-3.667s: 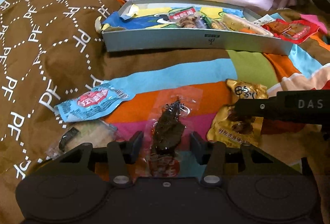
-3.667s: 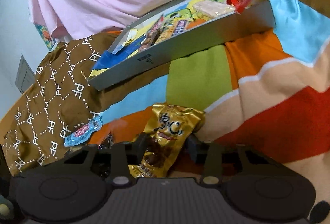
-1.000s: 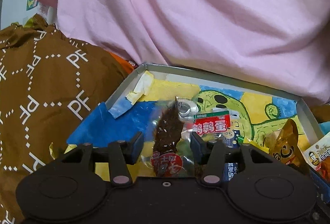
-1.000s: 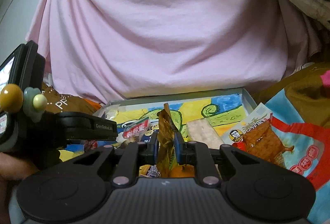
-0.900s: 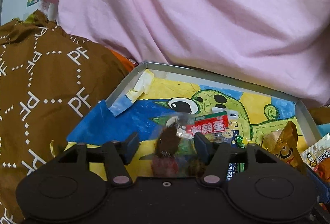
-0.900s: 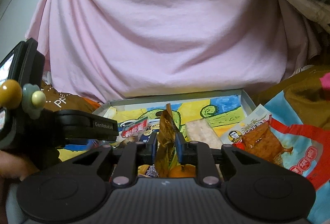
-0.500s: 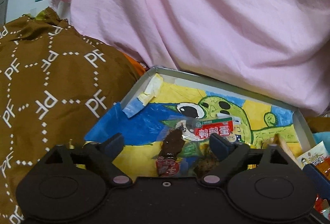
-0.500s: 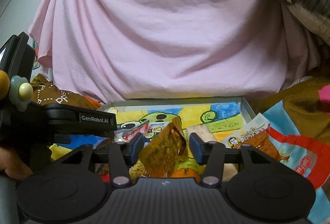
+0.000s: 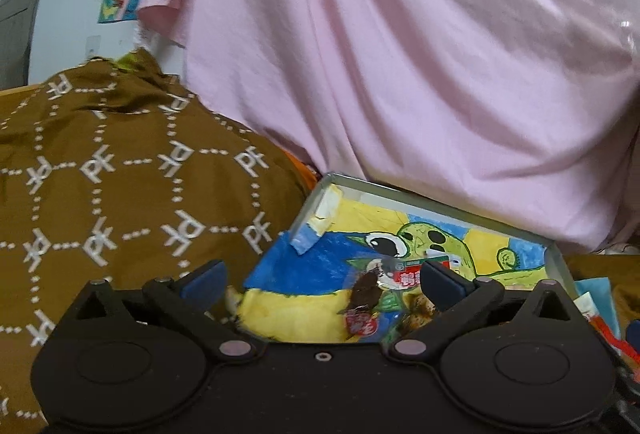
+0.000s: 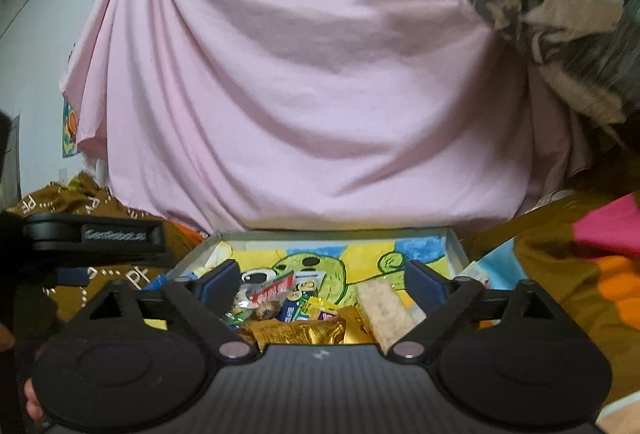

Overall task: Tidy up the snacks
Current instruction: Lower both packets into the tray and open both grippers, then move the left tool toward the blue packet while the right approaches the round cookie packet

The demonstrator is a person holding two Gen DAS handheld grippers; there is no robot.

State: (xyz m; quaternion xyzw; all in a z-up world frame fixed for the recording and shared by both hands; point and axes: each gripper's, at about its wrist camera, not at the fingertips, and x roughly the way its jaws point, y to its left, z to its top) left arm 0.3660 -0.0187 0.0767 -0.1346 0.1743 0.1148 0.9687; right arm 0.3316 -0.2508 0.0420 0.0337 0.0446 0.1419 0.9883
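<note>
My left gripper [image 9: 322, 284]: jaws spread wide, hold nothing. Hangs over near edge of gray box [image 9: 558, 262]. Clear pack with dark dried snack [image 9: 362, 300] lies in box, between my two blue fingers [image 9: 202, 280], touching neither. My right gripper [image 10: 320, 280]: jaws wide too, hold nothing. One gold snack bag [image 10: 298, 332] lies in box just under it. One pale cracker bar [image 10: 384, 308] beside gold bag. One red-label pack [image 10: 274, 288] near box middle. More small packs in heap, cannot count. Pink sheet [image 10: 304, 82] behind box.
</note>
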